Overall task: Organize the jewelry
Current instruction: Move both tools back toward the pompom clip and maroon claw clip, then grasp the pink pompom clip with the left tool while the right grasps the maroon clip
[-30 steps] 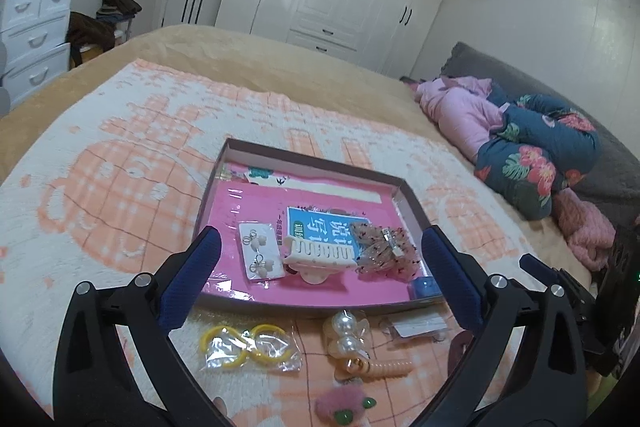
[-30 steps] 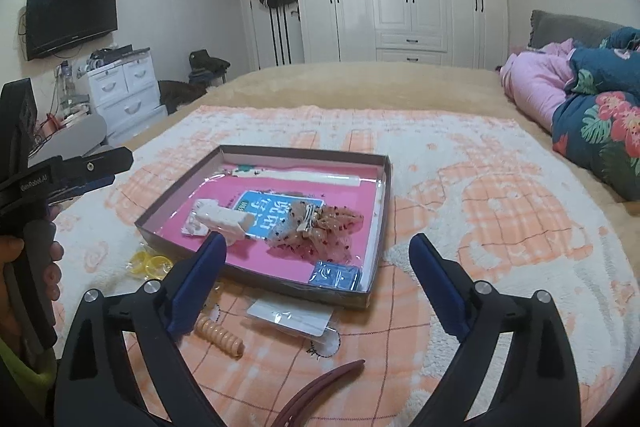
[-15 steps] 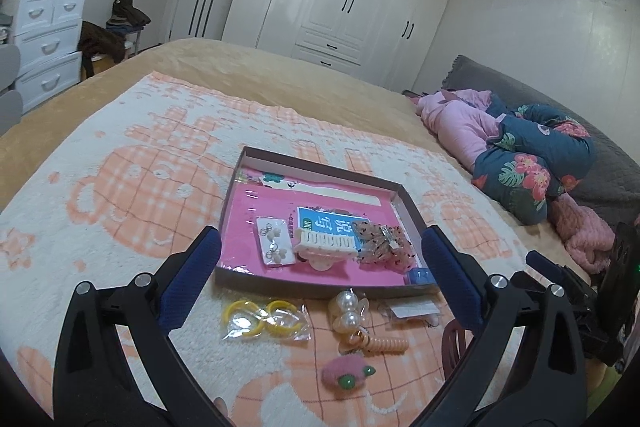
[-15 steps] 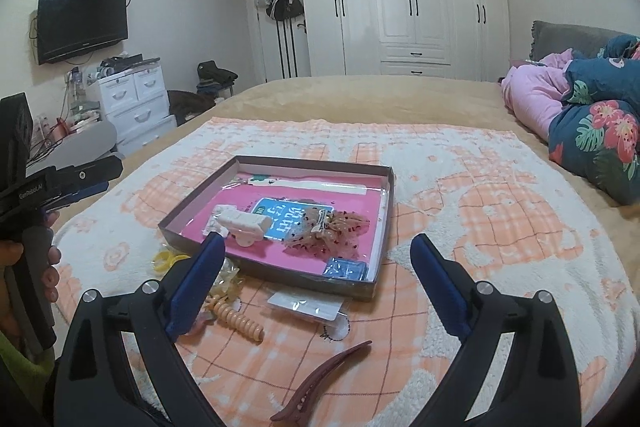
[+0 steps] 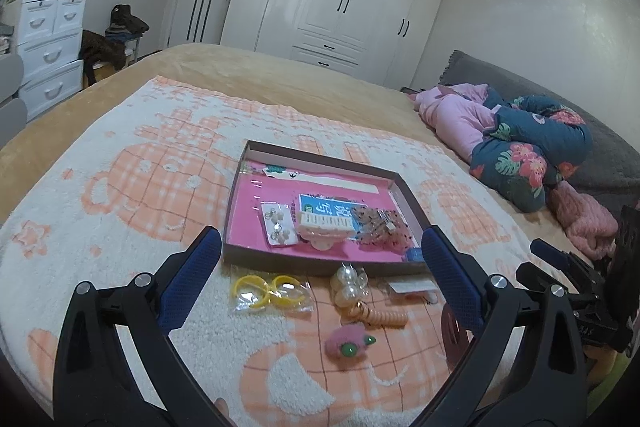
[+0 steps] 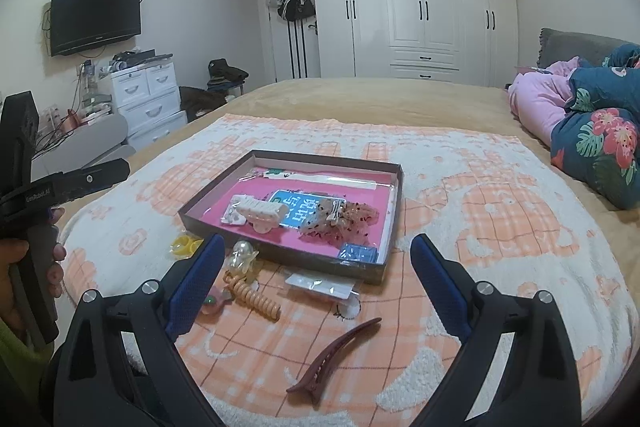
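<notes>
On the orange-and-cream checked blanket [image 5: 120, 195], seen from the left wrist, the shallow brown cardboard tray with a pink floor [image 5: 316, 267] holds a cream claw clip [image 5: 326, 225] and spotted scrunchie [image 5: 380, 227]; bagged yellow rings [image 5: 266, 289] lie at its near edge. The left gripper [image 5: 320, 267] is spread, empty. From the right wrist, a maroon hair clip [image 6: 336, 355] lies nearest; the right gripper [image 6: 312, 267] hovers spread, empty.

A shallow brown tray [image 6: 280, 254] with a pink floor holds clips; a maroon hair clip [image 6: 334, 355] lies outside it.
</notes>
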A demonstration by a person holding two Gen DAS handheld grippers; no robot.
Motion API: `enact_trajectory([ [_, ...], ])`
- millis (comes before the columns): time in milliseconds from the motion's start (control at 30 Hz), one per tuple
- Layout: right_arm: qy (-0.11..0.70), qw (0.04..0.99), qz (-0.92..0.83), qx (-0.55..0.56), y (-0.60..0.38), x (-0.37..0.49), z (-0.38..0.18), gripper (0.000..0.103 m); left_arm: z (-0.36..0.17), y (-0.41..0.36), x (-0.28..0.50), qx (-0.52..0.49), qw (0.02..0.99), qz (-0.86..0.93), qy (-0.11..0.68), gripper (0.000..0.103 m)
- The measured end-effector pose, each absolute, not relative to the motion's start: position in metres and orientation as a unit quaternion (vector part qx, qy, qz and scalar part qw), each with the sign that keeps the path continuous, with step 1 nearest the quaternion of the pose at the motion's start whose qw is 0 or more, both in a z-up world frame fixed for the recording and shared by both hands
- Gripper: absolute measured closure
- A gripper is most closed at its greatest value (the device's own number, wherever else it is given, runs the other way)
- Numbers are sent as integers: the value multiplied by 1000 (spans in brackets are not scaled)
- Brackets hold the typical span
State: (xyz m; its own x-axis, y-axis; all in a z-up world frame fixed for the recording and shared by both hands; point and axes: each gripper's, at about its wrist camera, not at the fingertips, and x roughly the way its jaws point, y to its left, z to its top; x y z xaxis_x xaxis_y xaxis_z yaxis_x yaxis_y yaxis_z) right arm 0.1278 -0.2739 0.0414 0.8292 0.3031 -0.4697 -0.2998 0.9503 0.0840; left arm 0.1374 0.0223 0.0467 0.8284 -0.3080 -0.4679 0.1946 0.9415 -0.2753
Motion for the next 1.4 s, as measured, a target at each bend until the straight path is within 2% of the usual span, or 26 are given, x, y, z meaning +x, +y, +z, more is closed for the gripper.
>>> enact_trajectory([
  [633, 276, 946, 170, -4, -277, 104, 19, 12, 19, -5, 120, -58, 938, -153, 305, 11],
  [1400, 327, 933, 150, 8, -290, 99, -24, 12, -38, -45, 139, -19, 903, -186, 388, 11],
])
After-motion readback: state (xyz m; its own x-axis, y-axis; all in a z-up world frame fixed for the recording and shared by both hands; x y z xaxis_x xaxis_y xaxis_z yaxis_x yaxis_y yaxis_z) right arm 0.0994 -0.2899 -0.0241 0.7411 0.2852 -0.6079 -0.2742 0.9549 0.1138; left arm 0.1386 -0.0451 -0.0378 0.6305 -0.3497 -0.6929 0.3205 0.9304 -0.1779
